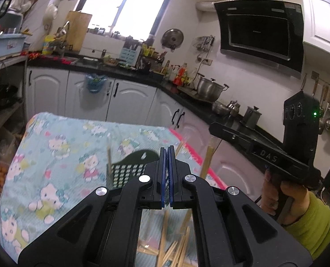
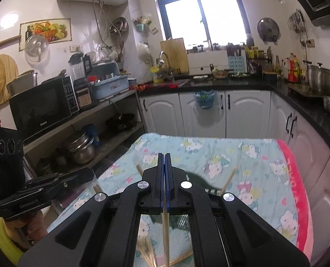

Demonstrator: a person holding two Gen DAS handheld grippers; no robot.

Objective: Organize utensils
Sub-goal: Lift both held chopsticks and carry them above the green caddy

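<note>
Left gripper (image 1: 167, 150) jaws pressed together (empty), right gripper (image 2: 164, 156) jaws pinching a chopstick (image 2: 165, 233).

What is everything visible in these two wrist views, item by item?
light blue cartoon-cat cloth with pink edge: one, covering the table
dark green perforated plastic holder: one, on the cloth
tan wooden chopsticks: count unclear, loose pile below the tools; a few lean at the holder
black microwave oven: one, left shelf
silver steel stockpot: one, right counter
black range hood: one, right wall
wooden cutting board: one, by the window
left tool: black, blue pads, shut, nothing visibly gripped
right tool: black, shut on single chopstick
hands: two, green sleeves, gripping the handles
</note>
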